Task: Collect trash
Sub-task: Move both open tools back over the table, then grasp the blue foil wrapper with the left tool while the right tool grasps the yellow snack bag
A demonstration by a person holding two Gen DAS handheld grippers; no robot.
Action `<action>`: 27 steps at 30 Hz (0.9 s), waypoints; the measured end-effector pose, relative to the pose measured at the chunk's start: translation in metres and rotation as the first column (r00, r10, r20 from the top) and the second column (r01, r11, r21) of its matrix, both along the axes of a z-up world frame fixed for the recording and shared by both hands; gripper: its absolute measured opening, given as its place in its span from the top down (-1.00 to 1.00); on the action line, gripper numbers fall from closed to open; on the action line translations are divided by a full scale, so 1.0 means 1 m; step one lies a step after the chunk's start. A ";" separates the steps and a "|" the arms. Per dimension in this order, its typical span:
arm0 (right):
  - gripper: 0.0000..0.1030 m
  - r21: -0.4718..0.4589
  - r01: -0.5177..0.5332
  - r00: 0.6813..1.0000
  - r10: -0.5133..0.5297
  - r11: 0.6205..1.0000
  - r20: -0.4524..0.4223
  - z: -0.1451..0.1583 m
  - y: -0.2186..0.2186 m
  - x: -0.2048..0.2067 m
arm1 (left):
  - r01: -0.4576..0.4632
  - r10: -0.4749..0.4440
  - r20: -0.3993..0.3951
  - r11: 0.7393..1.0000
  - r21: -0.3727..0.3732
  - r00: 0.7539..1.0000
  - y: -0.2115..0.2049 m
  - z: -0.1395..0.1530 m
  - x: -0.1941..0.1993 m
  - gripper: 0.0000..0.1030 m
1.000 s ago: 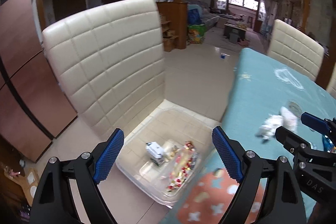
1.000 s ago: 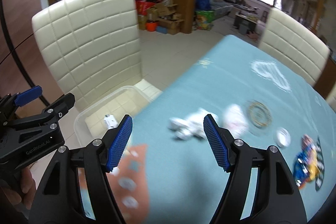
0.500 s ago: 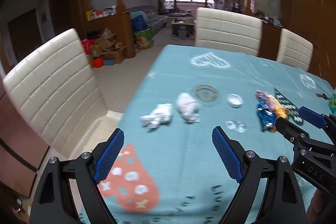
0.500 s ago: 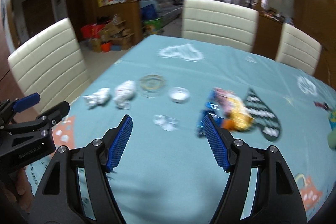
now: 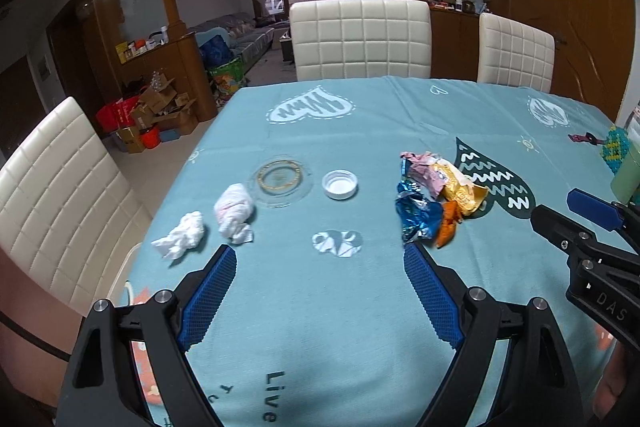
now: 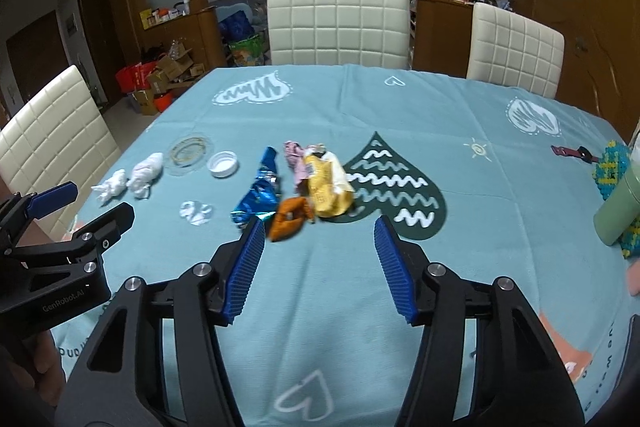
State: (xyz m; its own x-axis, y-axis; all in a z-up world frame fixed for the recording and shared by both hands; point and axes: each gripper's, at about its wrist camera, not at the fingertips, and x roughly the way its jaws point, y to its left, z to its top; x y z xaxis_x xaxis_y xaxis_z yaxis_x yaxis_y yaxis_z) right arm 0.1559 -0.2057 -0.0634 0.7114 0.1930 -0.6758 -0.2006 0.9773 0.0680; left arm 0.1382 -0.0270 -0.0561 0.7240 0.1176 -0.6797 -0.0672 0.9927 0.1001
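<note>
Trash lies on the teal tablecloth (image 5: 340, 307): two crumpled white tissues (image 5: 180, 235) (image 5: 236, 211), a clear round lid (image 5: 282, 181), a white bottle cap (image 5: 340, 183), and a heap of wrappers, blue (image 5: 418, 215), orange (image 5: 446, 227), yellow (image 5: 460, 185) and pink (image 5: 420, 165). My left gripper (image 5: 320, 283) is open and empty, above the cloth in front of them. My right gripper (image 6: 320, 259) is open and empty, just short of the orange wrapper (image 6: 288, 219) and the yellow wrapper (image 6: 326, 187).
Cream padded chairs stand at the far side (image 5: 360, 39) (image 5: 516, 55) and at the left (image 5: 52, 195). A green cup (image 6: 618, 211) on a beaded mat stands at the right edge (image 6: 612, 171). Boxes clutter the floor beyond (image 5: 156, 111).
Both grippers have swung from the clear bin on the floor by the left chair to face the table. The trash now lies in front of them. Both stay open.
</note>
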 end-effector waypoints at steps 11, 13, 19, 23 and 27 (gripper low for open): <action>-0.13 0.010 -0.007 1.000 0.007 1.000 -0.021 -0.010 -0.018 0.038 | 0.058 -0.057 -0.025 0.998 0.013 0.998 -0.033 -0.011 0.036 -0.63; -0.13 0.010 -0.006 0.999 0.006 1.000 -0.046 -0.018 -0.018 0.050 | 0.075 -0.075 -0.050 0.997 0.009 0.996 -0.040 -0.020 0.050 -0.63; -0.04 0.018 0.013 0.993 -0.011 1.000 -0.119 -0.041 -0.022 0.086 | 0.086 -0.082 -0.092 0.996 0.039 0.992 -0.053 -0.039 0.090 -0.63; -0.04 0.028 0.001 0.989 0.003 1.000 -0.148 -0.049 -0.018 0.106 | 0.088 -0.080 -0.123 0.995 0.055 0.989 -0.054 -0.053 0.115 -0.63; -0.04 0.005 -0.017 0.988 0.018 1.000 -0.152 -0.052 -0.004 0.119 | 0.078 -0.065 -0.158 0.994 0.074 0.985 -0.051 -0.068 0.133 -0.63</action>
